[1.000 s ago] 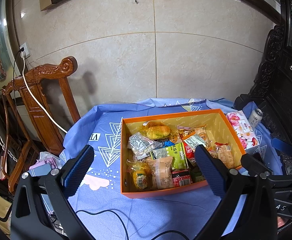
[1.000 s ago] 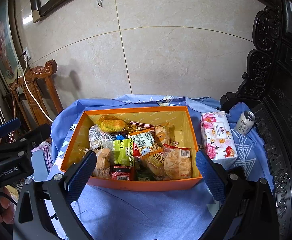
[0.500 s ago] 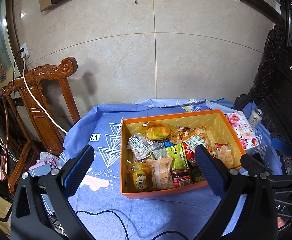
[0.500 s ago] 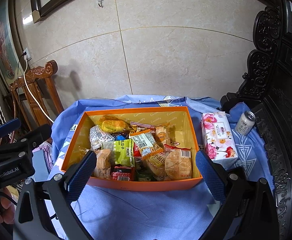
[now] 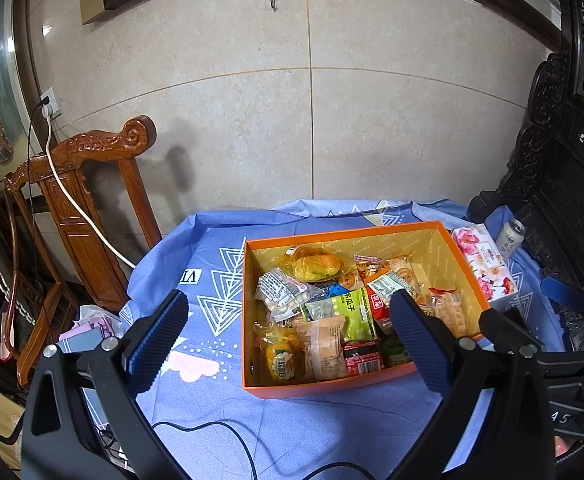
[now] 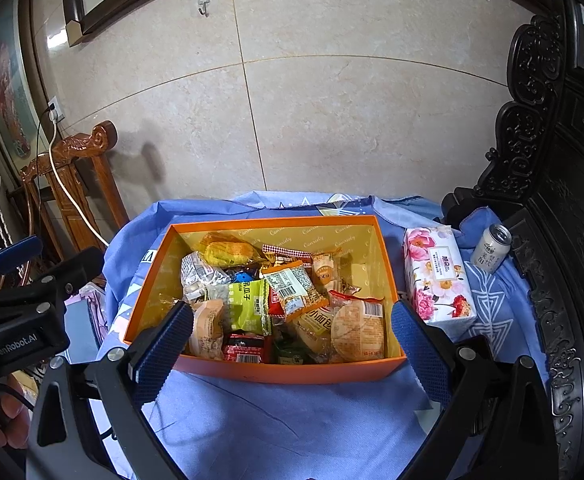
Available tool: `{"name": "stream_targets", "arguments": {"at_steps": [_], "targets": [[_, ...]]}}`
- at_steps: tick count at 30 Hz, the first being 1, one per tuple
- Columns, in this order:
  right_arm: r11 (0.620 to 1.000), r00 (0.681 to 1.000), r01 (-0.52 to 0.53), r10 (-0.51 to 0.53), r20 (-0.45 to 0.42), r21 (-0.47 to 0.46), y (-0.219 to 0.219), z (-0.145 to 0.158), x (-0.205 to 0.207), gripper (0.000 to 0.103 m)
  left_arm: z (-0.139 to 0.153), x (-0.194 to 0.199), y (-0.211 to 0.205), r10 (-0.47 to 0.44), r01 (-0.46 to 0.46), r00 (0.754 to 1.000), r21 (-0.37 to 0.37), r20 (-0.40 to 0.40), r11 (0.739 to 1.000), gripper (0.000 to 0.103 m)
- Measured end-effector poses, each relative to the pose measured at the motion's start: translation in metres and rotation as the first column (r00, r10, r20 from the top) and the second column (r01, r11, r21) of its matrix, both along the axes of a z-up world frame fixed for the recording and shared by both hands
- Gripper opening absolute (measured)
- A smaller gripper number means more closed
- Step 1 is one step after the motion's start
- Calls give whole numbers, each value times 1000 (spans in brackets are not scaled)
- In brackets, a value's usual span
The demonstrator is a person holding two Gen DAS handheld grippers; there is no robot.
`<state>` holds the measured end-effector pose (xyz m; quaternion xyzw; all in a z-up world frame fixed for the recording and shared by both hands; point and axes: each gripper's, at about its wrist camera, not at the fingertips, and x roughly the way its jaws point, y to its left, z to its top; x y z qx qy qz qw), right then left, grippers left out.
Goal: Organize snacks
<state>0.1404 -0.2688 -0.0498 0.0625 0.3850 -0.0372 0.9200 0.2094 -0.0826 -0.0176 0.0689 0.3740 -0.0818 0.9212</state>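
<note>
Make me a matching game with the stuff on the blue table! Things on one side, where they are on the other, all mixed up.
Things:
1. Green snack packet
2. Flowery tissue pack
3. Drink can
4. White cable

Places:
A. Draped over the wooden chair
B. Right of the tissue pack, by the dark carved furniture
C. Inside the orange box among other snacks
D. On the blue cloth, just right of the orange box

Pairs: 1-C, 2-D, 3-B, 4-A
</note>
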Motion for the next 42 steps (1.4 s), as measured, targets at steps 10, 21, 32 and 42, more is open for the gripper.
{"name": "stream_targets", "arguments": {"at_steps": [10,21,32,42], "targets": [[1000,1000,1,-1,0,0,1,0,1,100,1,0,0,0,0,1000,-2,0,1000,99],[1000,1000,0,0,1,0,0,1,0,100,2,-1,0,-3,3,1000,-4,1,1000,99],[1000,1000,0,0,0,3,0,1,0,100,1,-3,2,1,-1,1000,-6,1,1000,99],[1000,1000,-1,1,1,1,0,2,-1,100,1,-4,3,9,-9,1000,-11,2,1000,99]]}}
